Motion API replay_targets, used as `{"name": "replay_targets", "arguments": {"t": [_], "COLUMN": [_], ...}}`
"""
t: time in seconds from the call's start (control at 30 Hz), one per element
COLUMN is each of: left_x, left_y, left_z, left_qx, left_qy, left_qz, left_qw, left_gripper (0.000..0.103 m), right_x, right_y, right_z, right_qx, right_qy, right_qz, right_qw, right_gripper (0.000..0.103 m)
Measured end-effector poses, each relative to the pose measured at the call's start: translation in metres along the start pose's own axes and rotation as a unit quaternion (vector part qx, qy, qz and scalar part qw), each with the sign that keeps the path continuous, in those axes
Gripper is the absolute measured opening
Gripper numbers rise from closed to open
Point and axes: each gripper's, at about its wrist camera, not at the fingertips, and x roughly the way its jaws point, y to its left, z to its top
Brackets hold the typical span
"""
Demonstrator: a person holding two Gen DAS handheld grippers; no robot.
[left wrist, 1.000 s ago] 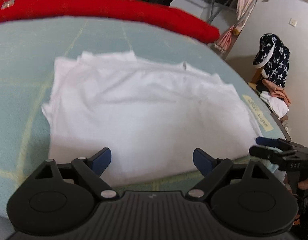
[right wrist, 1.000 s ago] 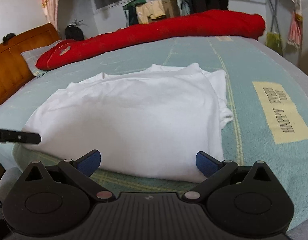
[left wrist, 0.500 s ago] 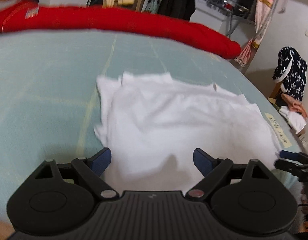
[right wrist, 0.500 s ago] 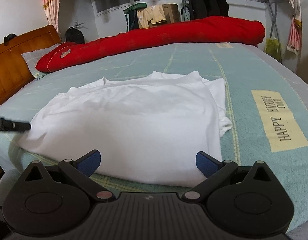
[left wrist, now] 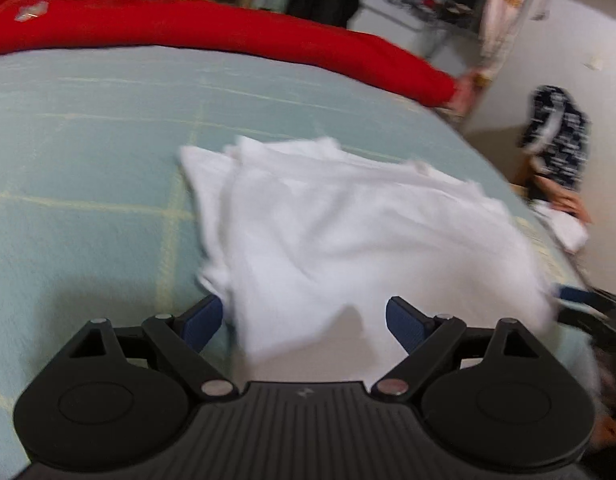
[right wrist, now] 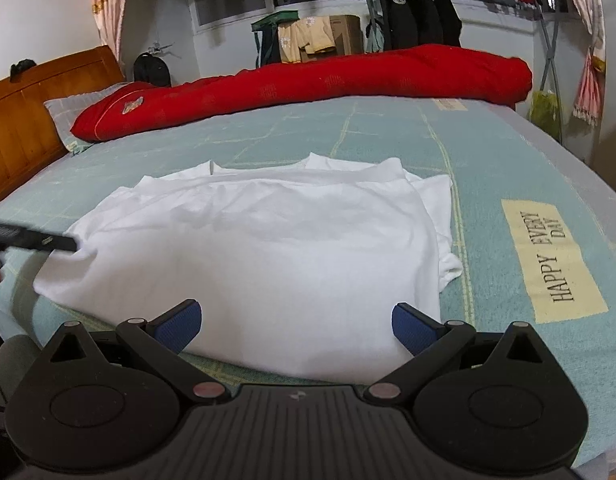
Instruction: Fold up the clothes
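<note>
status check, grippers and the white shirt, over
Left gripper open, right gripper open, both empty. White shirt partly folded, flat on the bed. Nothing in the way.

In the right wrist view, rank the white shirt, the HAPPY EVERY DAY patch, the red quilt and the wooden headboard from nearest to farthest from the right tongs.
1. White shirt: directly ahead of the right tongs, its near edge between the fingers.
2. Patch: ahead to the right on the bed.
3. Red quilt and wooden headboard: quilt along the far side, headboard far left; too close to call.

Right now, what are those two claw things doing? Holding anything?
Left gripper: open, holding nothing, over the near edge of the white shirt.
Right gripper: open, empty, just above the shirt.
</note>
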Motion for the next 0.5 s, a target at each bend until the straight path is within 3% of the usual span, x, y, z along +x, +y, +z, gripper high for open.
{"name": "replay_targets", "arguments": {"t": [0.17,0.3,0.37,0.5], "left_x": [-0.012,0.005,0.012,0.012], "left_y": [0.006,0.014,0.011,0.004], "left_z": [0.017,0.032,0.027,0.007], "left_qx": [0.022,0.011,0.013,0.008], "left_qy": [-0.036,-0.043,-0.026,0.009], "left_qz": [0.068,0.037,0.017,0.011], "left_qw": [0.9968,0.9983,0.9994,0.9999], "left_gripper": [0.089,0.089,0.089,0.089], "right_x": [0.008,0.011,0.011,0.010], "right_y": [0.001,0.005,0.006,0.001], "right_z": [0.001,0.002,0.001,0.000], "right_qx": [0.008,0.007,0.004,0.014], "right_qy": [0.007,0.009,0.009,0.008], "right_qz": [0.007,0.011,0.009,0.007], "right_qw": [1.000,1.000,1.000,1.000], "right_gripper": [0.103,0.103,0.103,0.103]}}
